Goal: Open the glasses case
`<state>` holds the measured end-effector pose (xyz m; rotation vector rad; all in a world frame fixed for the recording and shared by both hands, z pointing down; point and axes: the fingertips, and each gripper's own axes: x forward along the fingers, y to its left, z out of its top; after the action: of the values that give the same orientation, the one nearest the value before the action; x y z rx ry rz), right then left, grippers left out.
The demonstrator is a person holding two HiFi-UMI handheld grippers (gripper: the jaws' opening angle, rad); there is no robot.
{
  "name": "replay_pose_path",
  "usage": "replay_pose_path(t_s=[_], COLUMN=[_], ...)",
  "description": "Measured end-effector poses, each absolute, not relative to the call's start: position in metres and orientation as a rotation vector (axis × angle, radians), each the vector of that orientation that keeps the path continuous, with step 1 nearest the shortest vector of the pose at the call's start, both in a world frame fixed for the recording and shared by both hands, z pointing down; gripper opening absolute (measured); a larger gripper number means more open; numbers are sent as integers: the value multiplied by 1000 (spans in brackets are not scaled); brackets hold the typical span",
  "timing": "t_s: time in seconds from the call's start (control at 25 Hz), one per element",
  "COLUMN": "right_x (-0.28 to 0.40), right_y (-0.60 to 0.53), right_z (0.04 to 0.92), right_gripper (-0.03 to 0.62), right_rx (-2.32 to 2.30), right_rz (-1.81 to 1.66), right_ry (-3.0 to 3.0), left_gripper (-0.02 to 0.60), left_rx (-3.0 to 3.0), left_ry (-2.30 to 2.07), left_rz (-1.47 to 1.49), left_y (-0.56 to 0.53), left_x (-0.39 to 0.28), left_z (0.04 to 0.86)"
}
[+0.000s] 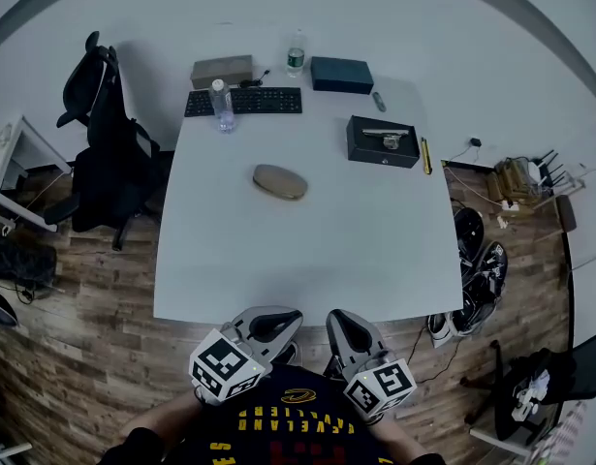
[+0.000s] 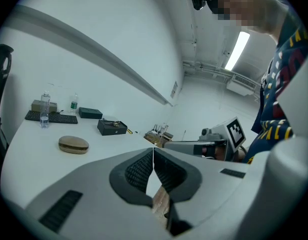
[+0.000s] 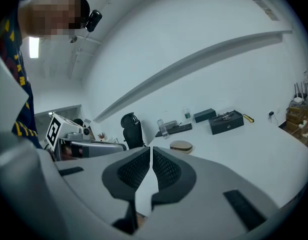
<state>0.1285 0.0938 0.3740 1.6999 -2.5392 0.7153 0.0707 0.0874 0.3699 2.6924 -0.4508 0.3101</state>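
Observation:
The glasses case (image 1: 279,182) is a tan oval shell lying closed near the middle of the white table (image 1: 307,260). It also shows in the left gripper view, as the case (image 2: 73,144), and in the right gripper view, as the case (image 3: 181,146). My left gripper (image 1: 283,316) and right gripper (image 1: 338,318) hover side by side at the table's near edge, well short of the case. Both have their jaws shut with nothing between them, as the left gripper (image 2: 153,156) and the right gripper (image 3: 150,156) show in their own views.
At the table's far side lie a keyboard (image 1: 243,102), a water bottle (image 1: 221,105), a second bottle (image 1: 296,54), a beige box (image 1: 221,70), a dark box (image 1: 341,75) and an open black box (image 1: 383,141). An office chair (image 1: 104,143) stands left; shoes (image 1: 477,279) lie right.

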Motion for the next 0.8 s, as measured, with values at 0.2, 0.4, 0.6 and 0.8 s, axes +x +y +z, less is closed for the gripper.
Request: replay_pose_path(t_s=[0.2, 0.4, 0.6, 0.8], right_x=[128, 130, 136, 153], right_y=[64, 32, 0, -45], right_z=[371, 375, 376, 371], right_gripper=[28, 28, 28, 28], right_rx=[1700, 1693, 1712, 1688], right_rz=[670, 703, 689, 545], right_ry=[-2519, -2495, -2453, -2420], left_gripper=[15, 15, 15, 15], left_rx=[2726, 2701, 2669, 2718], left_ry=[-406, -394, -421, -534], left_rz=[325, 308, 272, 310], left_y=[62, 28, -6, -49], left_x=[78, 81, 74, 61], left_z=[368, 370, 376, 393])
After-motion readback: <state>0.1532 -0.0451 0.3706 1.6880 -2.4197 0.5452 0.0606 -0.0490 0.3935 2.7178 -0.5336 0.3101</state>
